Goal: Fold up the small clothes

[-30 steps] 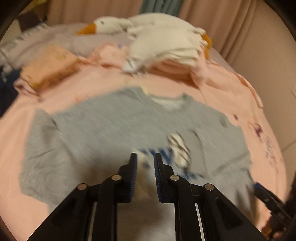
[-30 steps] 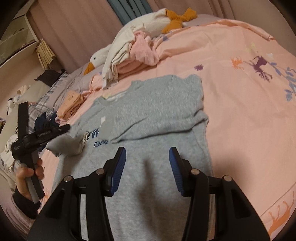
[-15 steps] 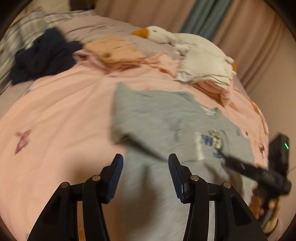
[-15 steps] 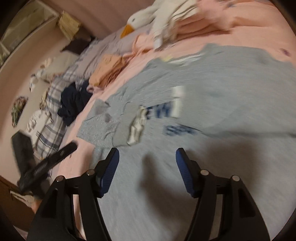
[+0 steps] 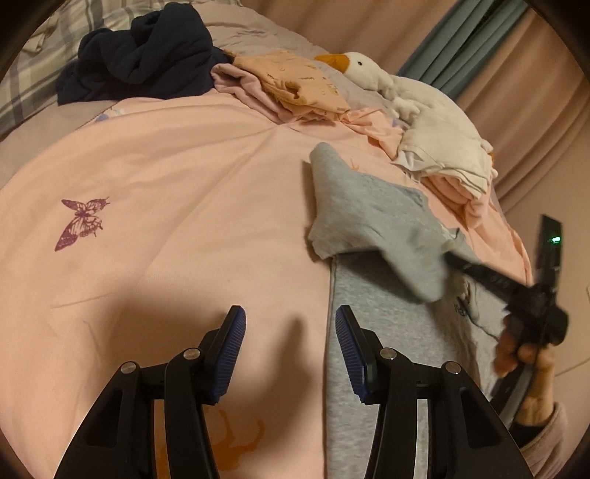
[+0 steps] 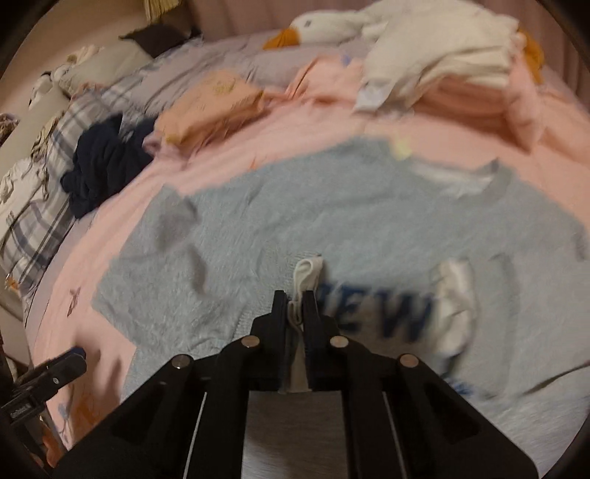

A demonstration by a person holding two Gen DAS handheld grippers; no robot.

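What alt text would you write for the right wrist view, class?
The right tool is shut on a white bit of the grey T-shirt, which lies spread on a pink bedcover. Behind it lie a goose plush, folded clothes and a dark garment.

I can read blurred blue letters, roughly "EW", on the grey T-shirt (image 6: 368, 228); the rest is too smeared.
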